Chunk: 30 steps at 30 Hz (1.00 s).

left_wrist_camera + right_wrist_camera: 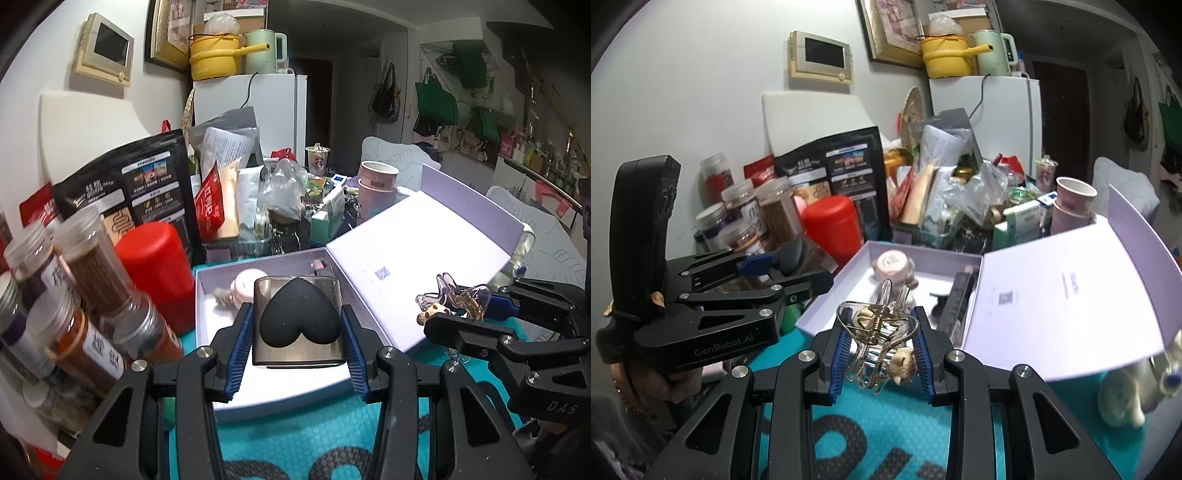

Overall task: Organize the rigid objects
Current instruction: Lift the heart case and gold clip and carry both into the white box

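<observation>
- Nearby, clamping a smoky clear case with a black heart-shaped sponge [300,317] between the blue pads of the left gripper [297,341], jaws narrowed onto both sides of the case.
- Hovering that case over the near part of the open lilac box [207,295], above its white floor.
- Pinching a clear hair claw clip [877,341] with a gold spring and small cream charms in the right gripper [882,354], jaws closed narrow against it, just near of the box's front edge.
- Showing the same clip at far right of the left view [452,301], held beside the tilted box lid [424,266].
- Resting inside the box, toward its far wall: a round pink item [892,264] and a dark flat piece [958,295] leaning by the right wall.
- Lying under everything, a teal mat [886,424] with large dark lettering.
- Crowding the left edge, labelled spice jars [85,258] and a red canister [159,269]; behind them a black printed pouch [147,188].
- Piling up farther back, bags, wrappers and stacked pink paper cups [376,184].
- Standing beyond, a white fridge [273,107] carrying a yellow pot [218,55] and a pale green kettle [264,51]; a wall panel [107,48] mounted to the left; green bags [436,101] hanging at far right.
- Sitting at the right view's near-right edge, a cream figurine [1123,391].
</observation>
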Tool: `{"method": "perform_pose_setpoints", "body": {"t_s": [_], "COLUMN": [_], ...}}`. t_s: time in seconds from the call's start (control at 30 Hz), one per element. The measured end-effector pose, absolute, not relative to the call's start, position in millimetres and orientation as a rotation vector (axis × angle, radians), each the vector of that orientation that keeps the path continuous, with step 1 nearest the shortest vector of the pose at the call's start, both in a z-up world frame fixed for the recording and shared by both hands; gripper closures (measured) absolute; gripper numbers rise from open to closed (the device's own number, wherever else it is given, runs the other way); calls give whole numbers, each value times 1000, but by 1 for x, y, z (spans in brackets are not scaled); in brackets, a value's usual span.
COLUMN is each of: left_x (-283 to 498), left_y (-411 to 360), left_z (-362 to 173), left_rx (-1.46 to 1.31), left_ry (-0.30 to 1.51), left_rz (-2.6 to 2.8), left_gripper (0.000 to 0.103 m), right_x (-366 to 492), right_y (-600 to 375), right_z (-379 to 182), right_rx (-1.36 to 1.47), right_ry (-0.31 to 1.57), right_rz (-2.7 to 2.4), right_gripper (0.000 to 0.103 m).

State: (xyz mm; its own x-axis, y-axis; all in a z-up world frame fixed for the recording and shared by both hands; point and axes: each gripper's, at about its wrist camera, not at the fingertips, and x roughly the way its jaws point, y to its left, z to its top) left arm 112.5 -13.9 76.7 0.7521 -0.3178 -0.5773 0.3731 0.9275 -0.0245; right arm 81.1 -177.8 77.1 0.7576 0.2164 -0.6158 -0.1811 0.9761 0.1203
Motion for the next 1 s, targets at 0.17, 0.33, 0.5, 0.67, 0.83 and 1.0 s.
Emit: {"method": "perform_pose_setpoints", "body": {"t_s": [0.17, 0.33, 0.5, 0.67, 0.83, 1.0], "left_x": [134, 154, 175, 196, 215, 224], "left_y": [-17, -20, -22, -23, -23, -23], "left_z": [78, 77, 78, 70, 52, 37], "left_rx": [95, 91, 96, 92, 92, 82], "left_ry": [611, 623, 620, 641, 689, 719], "left_rz": [-382, -399, -397, -383, -367, -349], "left_gripper": [58, 58, 58, 58, 58, 58], "right_x": [100, 118, 141, 161, 176, 189], "right_y": [-184, -189, -197, -201, -202, -202], "right_z": [79, 77, 72, 61, 48, 34], "right_rx": [45, 34, 51, 61, 80, 86], "right_ry": [670, 670, 677, 693, 719, 751], "right_rz": [205, 204, 206, 203, 217, 221], "right_gripper": [72, 72, 72, 72, 72, 72]}}
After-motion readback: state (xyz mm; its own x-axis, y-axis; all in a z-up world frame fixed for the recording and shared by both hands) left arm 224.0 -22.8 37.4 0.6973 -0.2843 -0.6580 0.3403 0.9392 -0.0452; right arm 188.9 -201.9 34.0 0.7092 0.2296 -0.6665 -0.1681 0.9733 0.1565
